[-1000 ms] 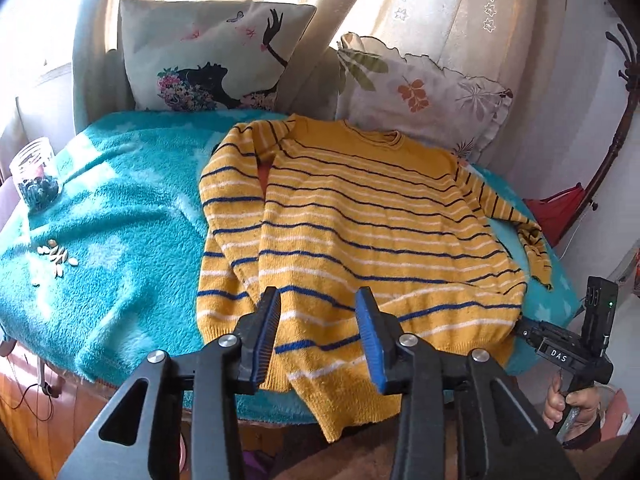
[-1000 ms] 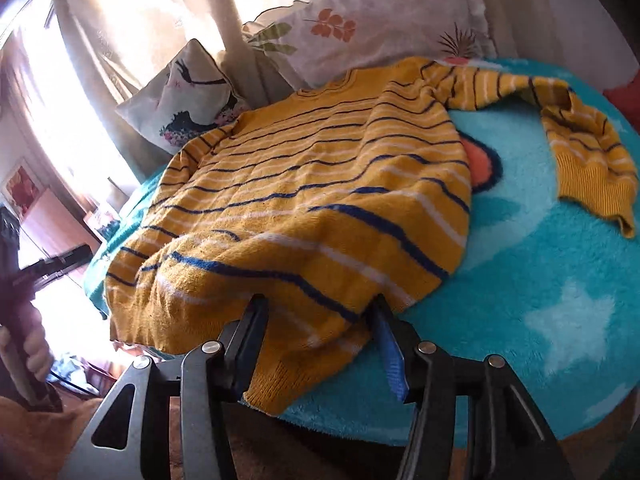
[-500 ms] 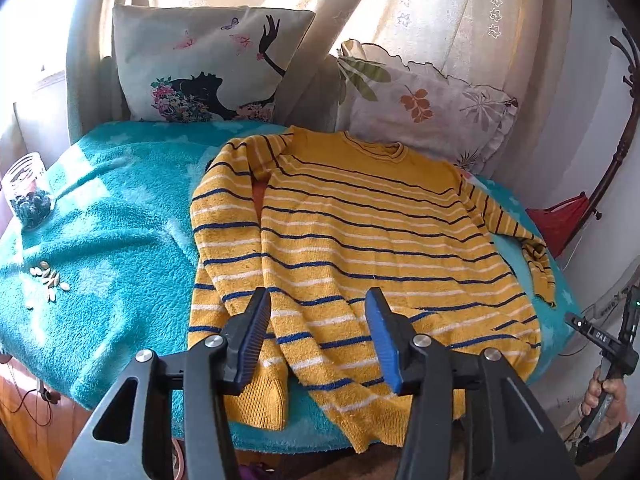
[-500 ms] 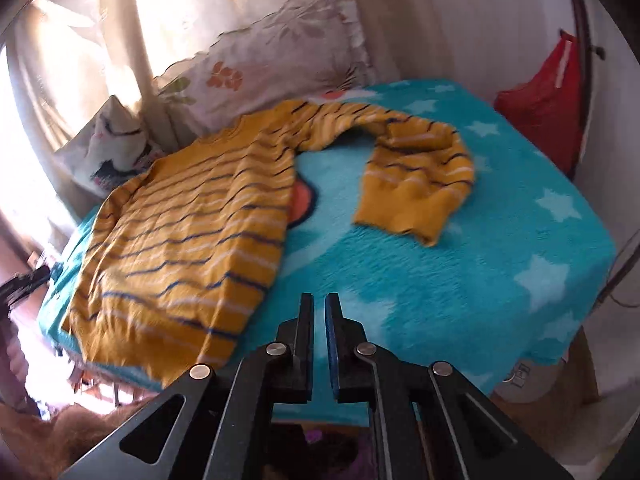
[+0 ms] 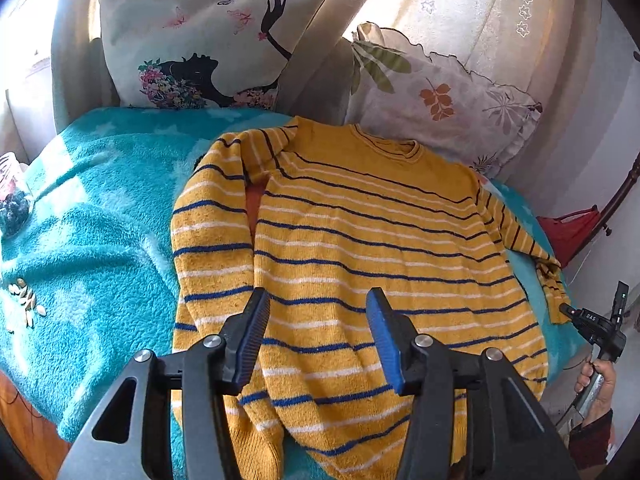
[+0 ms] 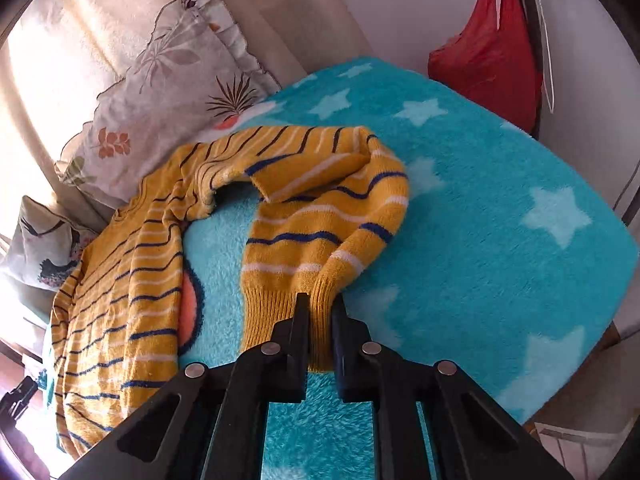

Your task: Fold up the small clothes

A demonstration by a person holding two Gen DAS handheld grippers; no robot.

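Yellow striped sweater (image 5: 360,248) lies face-up on the teal blanket (image 6: 500,184), body unfolded, so folding has barely begun. Right gripper (image 6: 319,316) is pinched on 1 sleeve cuff (image 6: 316,300); left gripper (image 5: 316,320) hovers spread above the hem, holding nothing. Both sleeves and the body fold remain.

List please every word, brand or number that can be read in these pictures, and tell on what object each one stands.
"DAS": white letters on the black body of the right tool, seen in the left wrist view.
No other text shows: none on the sweater, the two pillows or the red bag.
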